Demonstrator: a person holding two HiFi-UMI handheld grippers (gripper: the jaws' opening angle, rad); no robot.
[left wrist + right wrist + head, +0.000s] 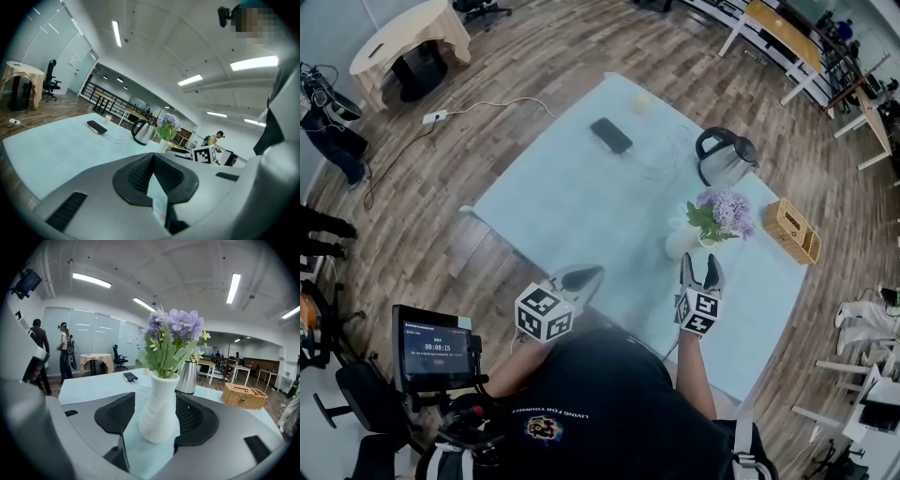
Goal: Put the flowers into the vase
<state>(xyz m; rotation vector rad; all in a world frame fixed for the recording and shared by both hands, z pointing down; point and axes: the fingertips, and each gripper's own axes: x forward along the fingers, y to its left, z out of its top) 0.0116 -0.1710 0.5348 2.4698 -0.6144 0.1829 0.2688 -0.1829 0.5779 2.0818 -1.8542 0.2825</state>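
Observation:
A white vase [682,242] with purple flowers [724,214] and green leaves in it stands upright on the light blue table [572,202]. My right gripper [700,270] is open just in front of it. In the right gripper view the vase [159,416] stands between the spread pads of the right gripper [153,401], apart from both, with the flowers [173,329] above. My left gripper [581,278] hovers at the table's near edge, shut on nothing. In the left gripper view the left gripper [152,161] shows only a thin wedge between its pads, and the flowers [168,123] stand far ahead.
A steel kettle [724,157] stands behind the vase, a wicker basket [791,231] to its right. A black phone [610,135] with a cable and a small cup [641,101] lie at the far side. A timer screen [434,349] stands at my left.

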